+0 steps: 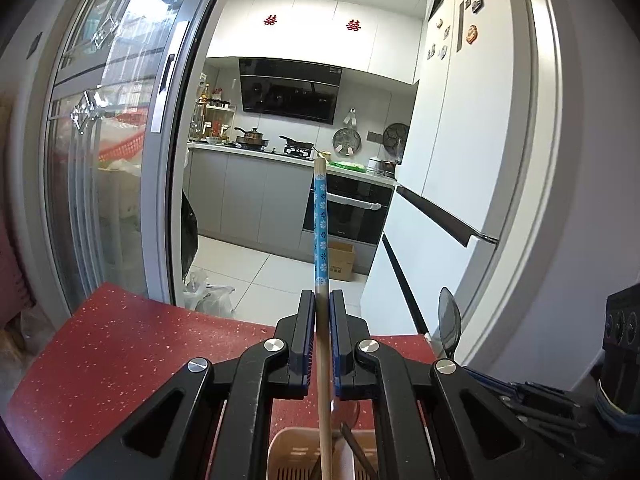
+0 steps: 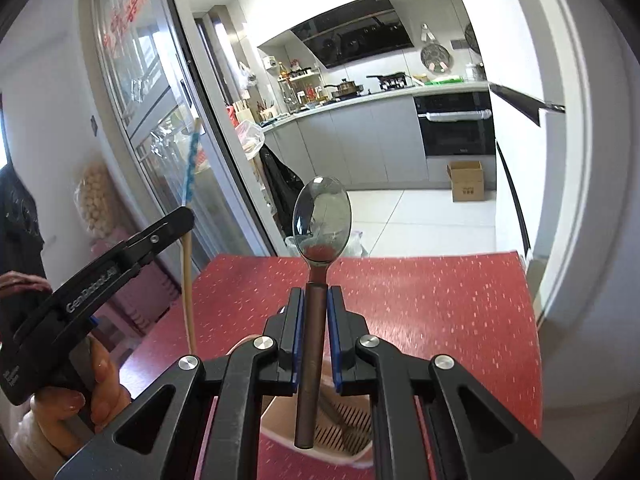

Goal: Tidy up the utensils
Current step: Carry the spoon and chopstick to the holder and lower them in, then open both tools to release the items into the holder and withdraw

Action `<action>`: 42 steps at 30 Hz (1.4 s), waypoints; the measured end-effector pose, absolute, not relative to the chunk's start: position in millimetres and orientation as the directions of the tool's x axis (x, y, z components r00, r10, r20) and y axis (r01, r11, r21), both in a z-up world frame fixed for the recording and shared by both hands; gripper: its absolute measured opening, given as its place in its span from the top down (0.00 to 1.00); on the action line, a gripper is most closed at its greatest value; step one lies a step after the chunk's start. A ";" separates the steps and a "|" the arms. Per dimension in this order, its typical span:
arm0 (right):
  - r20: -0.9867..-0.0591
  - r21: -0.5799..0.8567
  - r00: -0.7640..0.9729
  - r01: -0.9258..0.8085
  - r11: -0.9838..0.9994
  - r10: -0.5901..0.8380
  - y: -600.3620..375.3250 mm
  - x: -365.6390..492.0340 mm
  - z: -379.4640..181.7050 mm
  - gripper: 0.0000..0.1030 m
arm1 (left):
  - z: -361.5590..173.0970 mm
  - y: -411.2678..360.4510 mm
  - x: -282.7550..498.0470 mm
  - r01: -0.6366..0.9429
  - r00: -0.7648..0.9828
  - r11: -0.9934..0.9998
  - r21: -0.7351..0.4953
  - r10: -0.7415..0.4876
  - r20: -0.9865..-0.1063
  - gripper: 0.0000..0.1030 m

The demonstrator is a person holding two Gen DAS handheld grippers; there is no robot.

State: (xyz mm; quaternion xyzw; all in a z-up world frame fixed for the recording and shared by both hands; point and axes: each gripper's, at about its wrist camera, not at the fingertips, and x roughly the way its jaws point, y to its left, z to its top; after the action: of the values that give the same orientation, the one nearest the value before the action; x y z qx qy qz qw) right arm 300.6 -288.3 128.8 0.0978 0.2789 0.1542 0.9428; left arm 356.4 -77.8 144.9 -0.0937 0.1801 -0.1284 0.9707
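Note:
My left gripper [image 1: 322,300] is shut on a wooden chopstick [image 1: 320,216] with a blue flower-patterned upper part, held upright above a beige utensil holder [image 1: 288,452]. My right gripper [image 2: 316,300] is shut on the dark brown handle of a metal spoon [image 2: 322,216], bowl upward, over the same slotted beige holder [image 2: 340,428]. In the right wrist view the left gripper [image 2: 182,220] and its chopstick [image 2: 190,160] stand at the left, held by a person's hand [image 2: 104,380]. The spoon's bowl [image 1: 449,316] shows at the right of the left wrist view.
The holder stands on a red speckled table [image 2: 440,312]. Beyond the table's far edge lie a tiled kitchen floor, a glass sliding door [image 1: 120,140] at left, a white fridge [image 1: 460,160] at right and a cardboard box [image 2: 466,180]. Plastic bags [image 1: 208,296] sit near the table.

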 end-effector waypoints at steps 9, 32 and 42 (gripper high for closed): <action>-0.472 0.100 0.843 -0.241 0.965 0.259 -265.0 311.6 93.2 0.88 | 112.6 -72.2 378.9 0.178 0.913 0.940 -0.292 -0.269 -0.308 0.65; -0.526 0.001 0.817 -0.278 0.961 0.237 -249.5 282.2 52.3 0.88 | 69.9 -84.3 333.3 0.172 0.883 0.974 -0.145 -0.217 -0.415 0.65; -0.563 0.109 0.777 -0.269 0.957 0.282 -259.1 277.6 60.5 0.65 | 79.0 -71.0 296.2 0.159 0.861 0.980 -0.122 -0.198 -0.468 0.65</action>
State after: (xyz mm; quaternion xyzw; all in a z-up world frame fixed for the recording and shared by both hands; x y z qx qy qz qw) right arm 277.6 -259.1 60.5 0.0114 0.3003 0.1462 0.9425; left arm 296.2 -71.0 79.0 -0.0395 0.2463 -0.0928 0.9639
